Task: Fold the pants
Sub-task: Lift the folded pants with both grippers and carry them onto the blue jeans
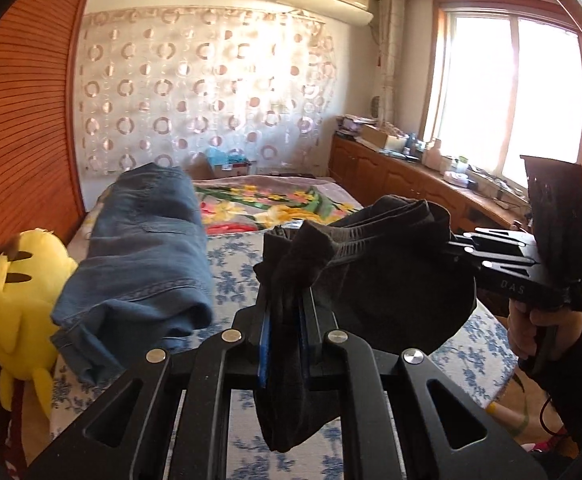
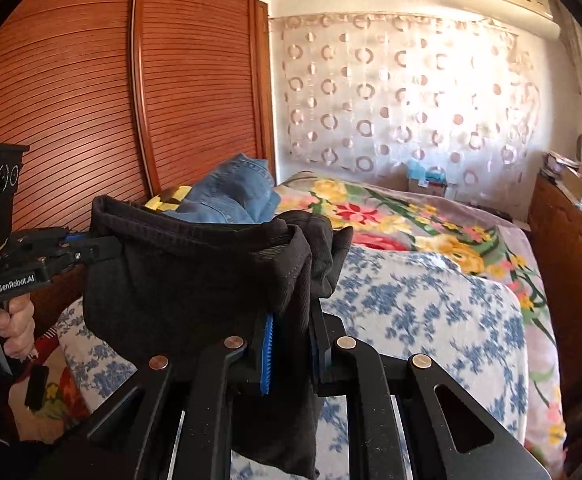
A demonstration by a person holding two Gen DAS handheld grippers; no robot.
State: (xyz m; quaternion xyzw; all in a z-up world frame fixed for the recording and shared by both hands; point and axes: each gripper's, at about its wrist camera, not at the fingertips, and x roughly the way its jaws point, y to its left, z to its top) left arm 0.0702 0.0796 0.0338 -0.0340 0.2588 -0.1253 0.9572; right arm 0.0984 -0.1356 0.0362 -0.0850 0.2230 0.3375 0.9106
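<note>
Both hand-held grippers are clamped on the black pants [image 1: 395, 280], one at each end of the waistband, with the dark cloth slung between them above the bed [image 1: 235, 280]. Left hand-held gripper [image 1: 283, 304] has its blue-lined pads pressed together on a bunched fold of the fabric, and a tail of cloth hangs down between its fingers. Right hand-held gripper [image 2: 291, 320] pinches the other end the same way, with a thick wad of black cloth squeezed between its pads and more hanging below.

From the left one's camera, the right hand-held gripper [image 1: 461, 249] comes in from the right side, a hand [image 1: 539, 330] wrapped round its grip. From the right one's camera, the left hand-held gripper [image 2: 91, 246] reaches in from the left, a hand [image 2: 7, 326] on its trigger.

Beyond the held pants, to the left of the left hand-held gripper, a folded pair of blue jeans [image 1: 147, 240] lies on the bed, and a yellow plush toy [image 1: 23, 304] sits just beside the jeans, against the wooden wardrobe [image 2: 91, 100]. Under both grippers is a blue-flowered sheet [image 2: 431, 312]; further off lies a bright floral blanket [image 2: 411, 220].
</note>
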